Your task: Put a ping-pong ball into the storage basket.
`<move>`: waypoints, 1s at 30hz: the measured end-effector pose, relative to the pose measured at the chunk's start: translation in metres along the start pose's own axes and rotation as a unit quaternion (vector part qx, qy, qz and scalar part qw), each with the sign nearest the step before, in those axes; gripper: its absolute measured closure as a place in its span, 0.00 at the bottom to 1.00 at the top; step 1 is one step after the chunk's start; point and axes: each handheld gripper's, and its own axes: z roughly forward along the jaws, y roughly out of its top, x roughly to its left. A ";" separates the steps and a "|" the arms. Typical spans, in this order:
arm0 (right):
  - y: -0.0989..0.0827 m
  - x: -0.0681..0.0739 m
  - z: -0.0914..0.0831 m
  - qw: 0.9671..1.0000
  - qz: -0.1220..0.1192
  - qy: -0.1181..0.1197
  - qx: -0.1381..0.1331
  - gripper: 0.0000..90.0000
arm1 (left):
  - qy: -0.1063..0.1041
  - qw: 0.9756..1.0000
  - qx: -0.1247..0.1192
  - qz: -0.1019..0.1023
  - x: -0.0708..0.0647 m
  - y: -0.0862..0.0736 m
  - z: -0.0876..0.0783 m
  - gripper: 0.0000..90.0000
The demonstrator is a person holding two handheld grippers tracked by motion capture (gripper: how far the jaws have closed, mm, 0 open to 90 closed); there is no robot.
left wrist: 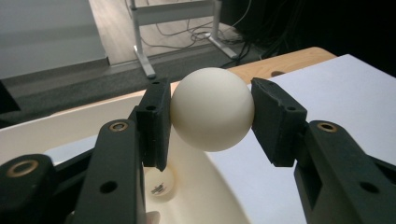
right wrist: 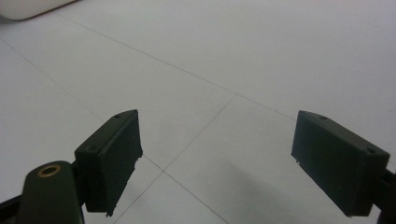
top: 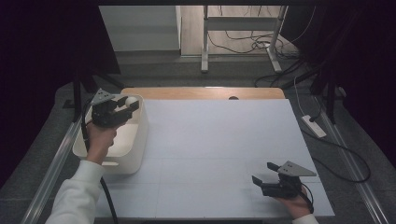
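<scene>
The flat, matte white tabletop (top: 215, 154), faintly scored by thin seams into rectangular panels, is being bordered along its far edge by a strip of pale, smooth wood (top: 205, 92). At the left side of it, a rounded-cornered, cream-white plastic bin (top: 135, 147) with smooth, glossy walls is being overhung by the left gripper (top: 132, 103), a black, angular tool topped by a grey three-cornered plate. A smooth, matte, off-white round ball (left wrist: 212, 108) is being clamped between that gripper's two blocky black jaws; their flat pads are being pressed against its opposite sides, and it is being held above the bin's inner right wall, near the far corner. Down inside the bin, a second small white ball with a dark printed mark (left wrist: 161, 185) is lying on the floor, partly hidden behind a jaw. At the near right of the tabletop, the right gripper (top: 265, 171), of the same black, hard-edged build, is being kept low over the bare surface; its jaws are being held wide apart, with nothing between their flat rectangular pads (right wrist: 112, 158).
</scene>
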 end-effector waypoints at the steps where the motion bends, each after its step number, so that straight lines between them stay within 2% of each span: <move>1: 0.000 0.000 0.000 1.000 0.000 0.000 0.000 0.17 | 0.003 1.000 0.004 -0.002 0.002 -0.001 0.001 0.56; 13: 0.000 0.000 0.000 1.000 -0.001 -0.001 0.001 0.17 | 0.021 0.999 0.030 -0.023 0.020 -0.006 0.014 0.56; 20: 0.000 0.000 0.000 1.000 -0.001 -0.001 0.002 0.17 | 0.025 0.998 0.048 -0.029 0.023 -0.007 0.023 0.56; 25: 0.000 0.000 0.000 1.000 0.001 -0.001 0.002 0.17 | 0.031 0.996 0.075 -0.032 0.024 -0.009 0.030 0.56; 30: -0.001 0.001 0.001 1.000 0.000 0.000 0.003 0.18 | 0.031 0.992 0.118 -0.040 0.028 -0.012 0.039 0.56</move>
